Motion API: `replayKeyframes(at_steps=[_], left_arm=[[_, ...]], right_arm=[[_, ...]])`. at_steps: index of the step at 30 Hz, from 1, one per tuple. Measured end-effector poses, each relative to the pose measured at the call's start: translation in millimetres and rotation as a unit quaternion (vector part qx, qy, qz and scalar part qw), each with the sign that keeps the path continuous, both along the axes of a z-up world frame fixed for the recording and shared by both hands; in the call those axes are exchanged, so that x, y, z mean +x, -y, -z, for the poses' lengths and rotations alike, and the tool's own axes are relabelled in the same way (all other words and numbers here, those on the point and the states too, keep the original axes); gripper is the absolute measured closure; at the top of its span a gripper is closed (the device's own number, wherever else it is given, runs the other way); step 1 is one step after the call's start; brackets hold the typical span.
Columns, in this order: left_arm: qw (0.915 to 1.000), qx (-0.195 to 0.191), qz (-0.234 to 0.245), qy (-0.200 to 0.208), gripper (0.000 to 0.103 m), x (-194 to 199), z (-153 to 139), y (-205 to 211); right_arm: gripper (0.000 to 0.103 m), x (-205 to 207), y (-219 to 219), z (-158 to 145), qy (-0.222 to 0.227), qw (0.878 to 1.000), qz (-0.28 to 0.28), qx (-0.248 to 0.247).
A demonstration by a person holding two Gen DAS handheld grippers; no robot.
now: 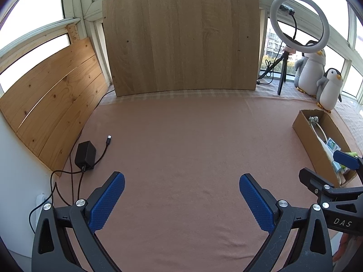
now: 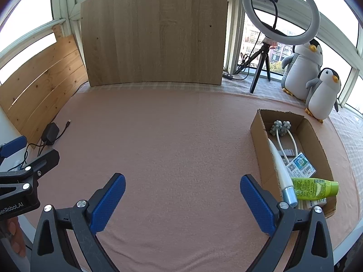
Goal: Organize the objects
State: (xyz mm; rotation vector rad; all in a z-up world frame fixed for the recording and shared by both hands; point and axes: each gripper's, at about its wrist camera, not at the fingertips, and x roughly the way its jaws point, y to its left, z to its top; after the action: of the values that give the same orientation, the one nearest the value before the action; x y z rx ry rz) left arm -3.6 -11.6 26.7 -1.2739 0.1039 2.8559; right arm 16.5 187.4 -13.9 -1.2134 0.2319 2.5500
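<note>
A: How are the two claws seen?

B: The left claw (image 1: pixel 182 198) is seen spread wide above the pink cloth (image 1: pixel 181 140) that covers the desk, and nothing is held between its blue pads (image 1: pixel 107 202). The right claw (image 2: pixel 182 199) is likewise spread wide and nothing is gripped by it. Neither is seen touching the cloth. In the left wrist view the right claw is glimpsed at 3 o'clock, beside the box.

A: Where are the objects found?

B: A cardboard box (image 2: pixel 257 133) is placed at 3 o'clock in the right wrist view, just beside the right finger. Inside it a white massager with grey knobbed balls (image 2: pixel 280 128) is laid toward the far end, and a white pen-shaped device with a silver-blue tip (image 2: pixel 282 174) is laid along the left wall. A printed packet with QR codes (image 2: pixel 300 165) is seen beside it, and a green tube (image 2: pixel 314 188) is laid across the near end. In the left wrist view the same box (image 1: pixel 305 136) is seen at 3 o'clock.

A: And elsewhere on the desk?

B: A black power adapter (image 1: pixel 85 155) with its cables is found at 9 o'clock near the wooden slats (image 1: pixel 52 104). A large wooden board (image 1: pixel 181 40) is propped upright at 12 o'clock. A ring light on a tripod (image 2: pixel 281 11) and two plush penguins (image 2: pixel 323 90) are seen at 2 o'clock, by the windows. The central cloth is left bare.
</note>
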Motion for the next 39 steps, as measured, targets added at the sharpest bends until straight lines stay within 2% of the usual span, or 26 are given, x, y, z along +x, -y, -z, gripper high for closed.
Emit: replayKeyframes(at_steps=[39], left_arm=[[1.0,0.001,0.002,0.003,0.001,-2.8,1.3,0.1]], right_arm=[[0.003,-1.5,0.2,-0.7,0.003,1.0,0.0,0.006]])
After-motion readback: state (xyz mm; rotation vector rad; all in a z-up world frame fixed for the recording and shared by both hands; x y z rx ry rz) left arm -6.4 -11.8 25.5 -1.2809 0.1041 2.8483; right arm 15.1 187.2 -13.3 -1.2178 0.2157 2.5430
